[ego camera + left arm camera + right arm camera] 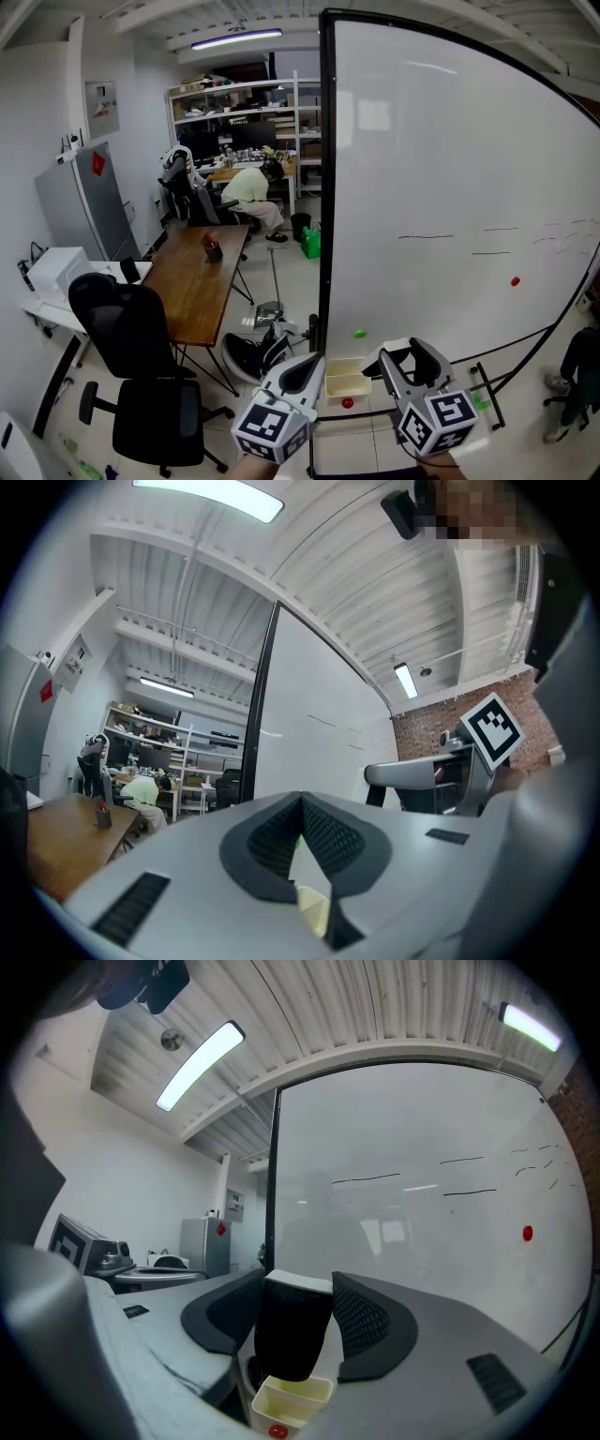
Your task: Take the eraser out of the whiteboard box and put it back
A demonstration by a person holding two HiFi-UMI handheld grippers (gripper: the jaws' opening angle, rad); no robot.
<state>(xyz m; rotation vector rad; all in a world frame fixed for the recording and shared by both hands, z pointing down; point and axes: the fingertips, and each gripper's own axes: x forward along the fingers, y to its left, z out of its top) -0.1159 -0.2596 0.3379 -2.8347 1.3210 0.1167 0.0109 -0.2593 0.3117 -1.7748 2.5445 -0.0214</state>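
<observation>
The right claw [298,1281] is clamped on the eraser [292,1330], a black block with a pale top face, gripping it by its two sides so that it stands upright between the jaws. The eraser hangs just above the open whiteboard box [291,1401], clear of its rim. This pale yellow box [348,378] sits at the bottom edge of the whiteboard [450,178], close to its lower left corner beside the black frame post. A small red magnet [348,402] sits just under the box. A green magnet [360,333] is stuck to the board a little above it, and another red one [515,281] lies far off toward the right edge.

The left claw [302,803] holds nothing: its jaw tips are pressed together, with only a thin wedge of gap behind them. In the head view it [305,370] hovers just left of the box, and the right claw [411,361] is on the box's other side. A black office chair [141,375] stands on the floor well to the left
</observation>
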